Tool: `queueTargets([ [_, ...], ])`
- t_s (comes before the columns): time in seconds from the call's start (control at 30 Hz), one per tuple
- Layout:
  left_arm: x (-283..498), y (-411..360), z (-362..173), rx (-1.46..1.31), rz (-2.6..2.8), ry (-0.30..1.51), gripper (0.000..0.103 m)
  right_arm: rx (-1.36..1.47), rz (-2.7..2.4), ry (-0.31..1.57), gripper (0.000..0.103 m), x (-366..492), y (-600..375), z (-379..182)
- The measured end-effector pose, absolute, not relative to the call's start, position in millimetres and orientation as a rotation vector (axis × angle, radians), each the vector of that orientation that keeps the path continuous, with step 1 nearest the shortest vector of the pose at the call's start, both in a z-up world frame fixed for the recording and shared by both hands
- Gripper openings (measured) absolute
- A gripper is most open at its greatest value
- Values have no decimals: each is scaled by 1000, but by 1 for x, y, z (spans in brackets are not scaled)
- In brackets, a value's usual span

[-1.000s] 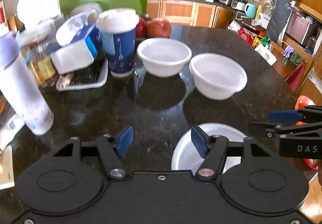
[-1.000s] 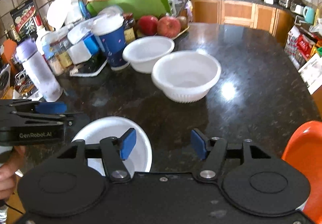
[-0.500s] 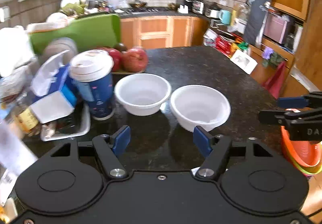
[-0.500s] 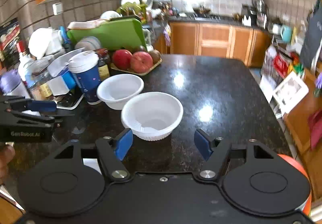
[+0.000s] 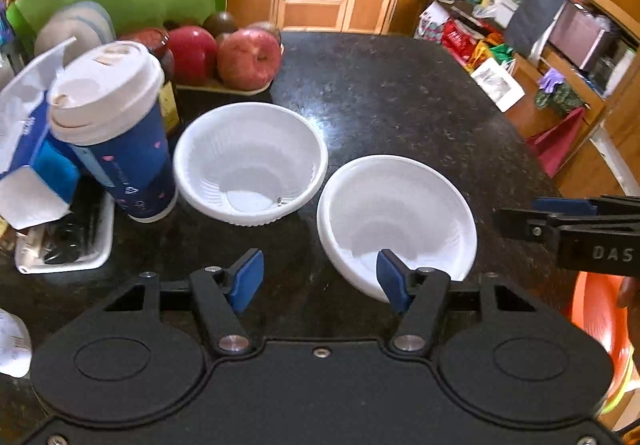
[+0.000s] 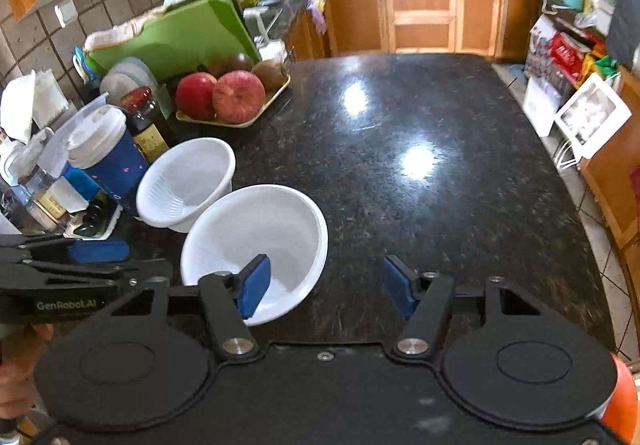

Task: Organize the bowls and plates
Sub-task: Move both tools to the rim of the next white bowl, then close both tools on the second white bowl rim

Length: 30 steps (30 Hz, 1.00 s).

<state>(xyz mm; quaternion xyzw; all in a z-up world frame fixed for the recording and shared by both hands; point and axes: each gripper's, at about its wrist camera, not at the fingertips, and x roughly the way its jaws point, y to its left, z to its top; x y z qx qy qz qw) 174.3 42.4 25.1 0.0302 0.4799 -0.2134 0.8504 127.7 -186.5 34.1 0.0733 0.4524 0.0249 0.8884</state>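
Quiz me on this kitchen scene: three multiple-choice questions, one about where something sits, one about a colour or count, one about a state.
1. Where does the blue cup stand?
A. left of the two bowls
B. inside a bowl
C. on the fruit tray

2. How many white bowls sit on the counter?
A. one
B. two
C. four

3. What is in the bowls?
A. soup
B. apples
C. nothing

Answers:
1 A: the blue cup stands left of the far bowl.
2 B: only that bowl and the near bowl show.
3 C: both insides are bare white.
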Motion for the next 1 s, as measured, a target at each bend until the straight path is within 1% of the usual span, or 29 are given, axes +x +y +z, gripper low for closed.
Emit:
queueTargets([
  [0.1, 183, 36, 20, 46, -426, 1042, 62, 146, 82, 982, 59, 152, -190, 25],
  [0.17, 188, 33, 16, 44, -404, 1056, 59, 141, 102, 1003, 52, 163, -190, 20],
  [0.2, 190, 32, 13, 42, -393, 1065, 58, 138, 119, 1016, 50, 168, -190, 18],
  [0.27, 194, 29, 11, 36, -382, 1080, 56, 139, 144, 1041, 44, 177, -190, 13],
  [0.33, 195, 26, 8, 34, -370, 1091, 51, 139, 160, 1061, 42, 183, -191, 9],
  [0.47, 200, 22, 5, 19, -356, 1102, 48, 118, 188, 1081, 35, 192, -193, 3],
  [0.57, 204, 20, 1, 15, -347, 1114, 45, 95, 208, 1085, 32, 197, -190, -1],
  [0.63, 206, 17, -2, 19, -342, 1122, 37, 80, 216, 1090, 27, 200, -188, -5],
  [0.7, 207, 15, -4, 18, -344, 1133, 35, 69, 224, 1093, 23, 201, -187, -7],
  [0.73, 207, 14, -5, 16, -347, 1138, 30, 68, 227, 1095, 20, 202, -186, -9],
  [0.77, 208, 13, -6, 18, -350, 1143, 28, 70, 233, 1099, 19, 202, -186, -10],
  [0.83, 208, 11, -6, 21, -357, 1147, 25, 76, 238, 1106, 17, 202, -185, -11],
  [1.0, 204, 12, -1, 22, -366, 1137, 25, 70, 230, 1092, 17, 197, -185, -5],
])
